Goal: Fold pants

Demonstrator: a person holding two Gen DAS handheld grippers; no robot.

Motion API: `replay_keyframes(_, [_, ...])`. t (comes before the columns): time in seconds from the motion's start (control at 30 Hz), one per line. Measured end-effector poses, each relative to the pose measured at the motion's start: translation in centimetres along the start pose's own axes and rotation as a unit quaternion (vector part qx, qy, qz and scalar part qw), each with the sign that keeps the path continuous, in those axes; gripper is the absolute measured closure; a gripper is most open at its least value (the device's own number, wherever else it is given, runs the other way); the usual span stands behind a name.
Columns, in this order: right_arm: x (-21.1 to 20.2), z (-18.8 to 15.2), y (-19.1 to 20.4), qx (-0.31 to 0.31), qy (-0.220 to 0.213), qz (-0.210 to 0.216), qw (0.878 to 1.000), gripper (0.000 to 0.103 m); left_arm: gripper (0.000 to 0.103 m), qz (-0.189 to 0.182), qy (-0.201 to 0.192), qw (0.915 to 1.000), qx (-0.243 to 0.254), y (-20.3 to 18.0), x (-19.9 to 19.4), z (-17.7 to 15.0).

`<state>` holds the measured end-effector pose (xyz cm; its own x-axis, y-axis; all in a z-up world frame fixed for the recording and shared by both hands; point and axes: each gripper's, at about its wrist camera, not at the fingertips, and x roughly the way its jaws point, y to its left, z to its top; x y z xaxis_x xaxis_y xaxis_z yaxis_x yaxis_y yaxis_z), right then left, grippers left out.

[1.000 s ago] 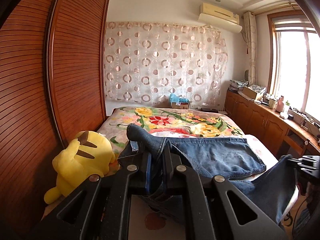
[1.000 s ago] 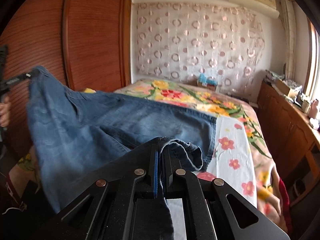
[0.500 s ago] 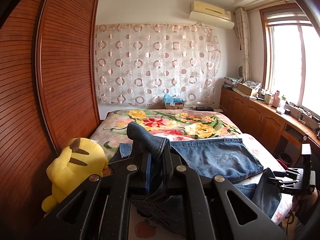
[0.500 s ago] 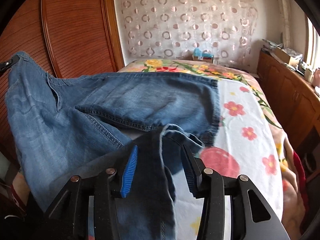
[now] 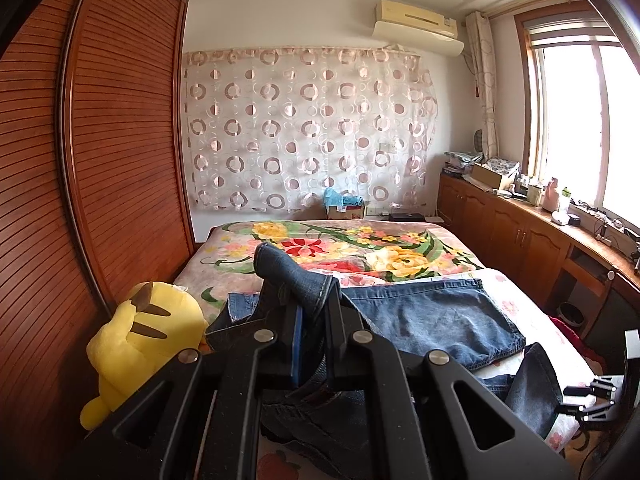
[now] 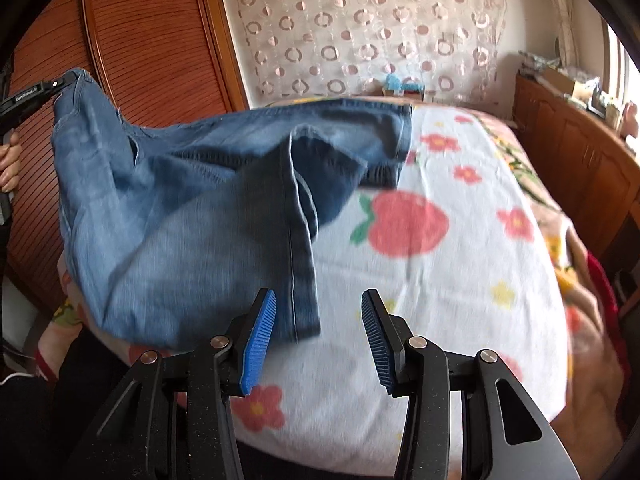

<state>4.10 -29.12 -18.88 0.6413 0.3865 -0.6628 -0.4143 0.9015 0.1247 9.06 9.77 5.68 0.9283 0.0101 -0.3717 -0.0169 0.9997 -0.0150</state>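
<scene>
**Right gripper lets go of the jeans; left gripper keeps its hold**

The right gripper (image 6: 318, 336), clamped on denim a second ago, now stands with its blue pads (image 6: 260, 340) spread wide and nothing between them. The freed trouser leg (image 6: 296, 216) has dropped and hangs blurred in front of the pads. The left gripper (image 5: 314, 344) is unchanged: its fingers are closed on a bunched edge of the jeans (image 5: 424, 320), probably the waistband end, lifted at the bed's near left corner. The far part of the jeans lies across the bed (image 6: 460, 288), one leg reaching toward its right edge. Judged from this, one fold pass is ending and a new grasp point is needed. The bed carries a floral blanket (image 5: 360, 248); a yellow plush toy (image 5: 136, 344) sits at its left edge beside the slatted wooden wardrobe (image 5: 100, 160). A circle-patterned curtain (image 5: 304, 128) covers the far wall.
</scene>
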Motion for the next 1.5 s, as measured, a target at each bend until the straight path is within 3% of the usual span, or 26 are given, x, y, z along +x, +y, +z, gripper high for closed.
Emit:
replay_keyframes(0.27, [0.5,-0.5,-0.2,0.000,0.008,0.019,1.000,0.056,0.094,0.006,0.007,1.0000,0.000,0.2,1.7,0.6])
replay_keyframes(0.47, [1.4,-0.4,0.7,-0.021,0.028,0.033,0.999,0.085,0.094,0.013,0.010,0.9999,-0.004,0.9,2.7,1.0])
replay_keyframes(0.6, [0.6,0.3,0.8,-0.021,0.015,0.035,0.999,0.093,0.094,0.017,0.009,0.9997,-0.013,1.7,3.1,1.2])
replay_keyframes(0.87, [-5.6,5.8,-0.2,-0.030,-0.094,-0.001,0.995,0.094,0.094,0.033,0.001,0.9993,-0.020,2.8,3.9,2.8])
replay_keyframes(1.07, [-7.0,10.8,-0.9,-0.047,-0.145,-0.035,0.988,0.094,0.094,0.035,-0.008,0.9983,-0.044,4.4,4.9,3.5])
replay_keyframes(1.4, [0.0,14.5,-0.6,-0.062,-0.119,-0.065,0.989,0.094,0.094,0.062,0.028,0.9961,-0.056,7.3,10.2,1.9])
replay_keyframes(1.5, [0.4,16.0,-0.2,-0.064,-0.114,-0.066,0.989,0.094,0.094,0.064,0.033,0.9958,-0.057,7.4,11.4,1.9])
